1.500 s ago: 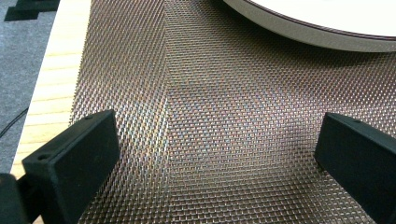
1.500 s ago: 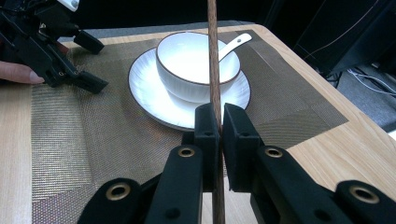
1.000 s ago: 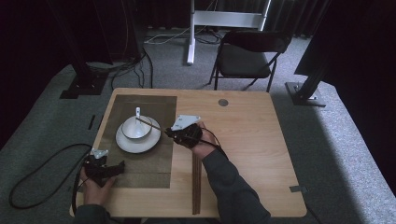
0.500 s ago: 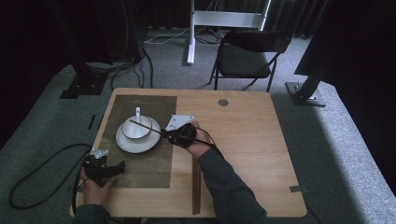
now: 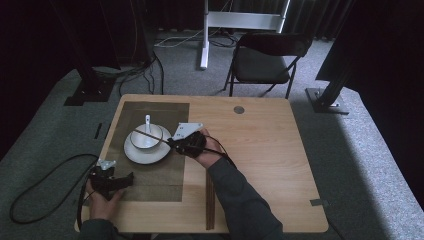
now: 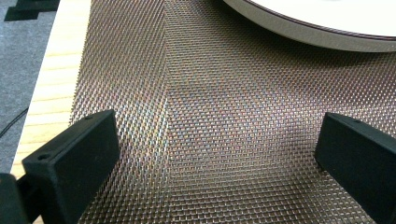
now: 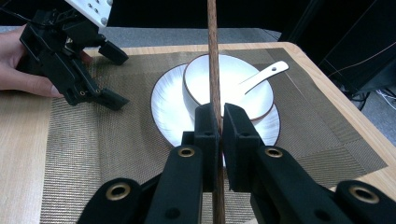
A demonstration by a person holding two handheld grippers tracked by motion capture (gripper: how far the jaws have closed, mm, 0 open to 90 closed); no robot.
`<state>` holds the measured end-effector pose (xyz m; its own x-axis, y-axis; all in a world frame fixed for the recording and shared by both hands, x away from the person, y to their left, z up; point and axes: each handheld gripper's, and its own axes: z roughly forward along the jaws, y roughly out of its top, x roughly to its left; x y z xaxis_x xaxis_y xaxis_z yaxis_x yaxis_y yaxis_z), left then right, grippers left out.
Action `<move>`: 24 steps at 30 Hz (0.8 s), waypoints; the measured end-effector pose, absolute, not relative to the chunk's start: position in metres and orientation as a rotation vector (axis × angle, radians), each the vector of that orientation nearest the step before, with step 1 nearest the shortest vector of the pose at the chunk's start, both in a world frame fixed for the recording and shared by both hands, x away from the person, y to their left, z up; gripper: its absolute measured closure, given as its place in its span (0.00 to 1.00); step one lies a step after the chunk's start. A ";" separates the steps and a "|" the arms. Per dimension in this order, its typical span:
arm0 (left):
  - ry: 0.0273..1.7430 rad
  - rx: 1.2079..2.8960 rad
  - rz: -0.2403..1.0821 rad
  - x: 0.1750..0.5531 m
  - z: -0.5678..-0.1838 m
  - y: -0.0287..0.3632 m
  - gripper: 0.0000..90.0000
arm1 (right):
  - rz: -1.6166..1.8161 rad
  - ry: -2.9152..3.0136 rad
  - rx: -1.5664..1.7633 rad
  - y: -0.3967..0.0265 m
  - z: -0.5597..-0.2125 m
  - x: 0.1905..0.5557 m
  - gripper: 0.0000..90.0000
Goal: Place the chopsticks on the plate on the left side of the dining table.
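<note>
My right gripper (image 5: 173, 142) (image 7: 215, 114) is shut on a brown chopstick (image 5: 150, 134) (image 7: 213, 56). The chopstick reaches out over a white bowl (image 5: 146, 136) (image 7: 233, 95) that stands on a white plate (image 5: 145, 154) (image 7: 170, 112). A white spoon (image 5: 147, 121) (image 7: 261, 77) rests in the bowl. Plate and bowl sit on a woven brown placemat (image 5: 155, 177) (image 6: 210, 116). My left gripper (image 5: 129, 178) (image 6: 215, 154) rests low on the mat's near left part, open, nothing between its jaws. The plate's rim (image 6: 317, 32) lies just ahead of it. The left gripper (image 7: 70, 56) also appears beyond the mat.
Dark wooden sticks (image 5: 210, 200) lie lengthwise on the wooden table (image 5: 260, 150) near the front edge, beside my right forearm. A cable (image 5: 45, 185) trails off the table's left side. A folding chair (image 5: 265, 62) stands behind the table.
My right gripper has shifted slightly left toward the bowl, carrying the chopstick further over it. The left gripper has stayed put.
</note>
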<state>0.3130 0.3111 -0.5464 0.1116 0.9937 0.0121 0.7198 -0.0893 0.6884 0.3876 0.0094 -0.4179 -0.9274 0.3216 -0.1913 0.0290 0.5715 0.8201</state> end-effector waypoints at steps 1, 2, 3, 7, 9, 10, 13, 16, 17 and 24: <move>1.661 1.867 0.676 0.313 -0.547 0.311 0.00 | 1.290 2.490 0.286 0.011 -0.418 0.388 0.94; 1.661 1.867 0.676 0.313 -0.546 0.311 0.00 | 1.288 2.490 0.283 0.011 -0.418 0.388 0.94; 1.661 1.867 0.676 0.313 -0.546 0.311 0.00 | 1.290 2.492 0.284 0.012 -0.419 0.389 0.94; 1.661 1.867 0.676 0.313 -0.546 0.311 0.00 | 1.292 2.493 0.278 0.014 -0.418 0.389 0.94; 1.661 1.869 0.676 0.313 -0.546 0.311 0.00 | 1.293 2.492 0.264 0.017 -0.417 0.389 0.94; 1.661 1.869 0.676 0.313 -0.546 0.311 0.00 | 1.294 2.494 0.263 0.018 -0.416 0.389 0.94; 1.661 1.869 0.676 0.313 -0.546 0.311 0.00 | 1.298 2.492 0.254 0.019 -0.415 0.389 0.94; 1.661 1.869 0.676 0.313 -0.546 0.311 0.00 | 1.295 2.492 0.240 0.023 -0.414 0.388 0.94; 1.661 1.869 0.676 0.313 -0.546 0.311 0.00 | 1.293 2.492 0.236 0.024 -0.414 0.388 0.94; 1.661 1.870 0.676 0.313 -0.546 0.311 0.00 | 1.285 2.500 0.207 0.032 -0.415 0.388 0.94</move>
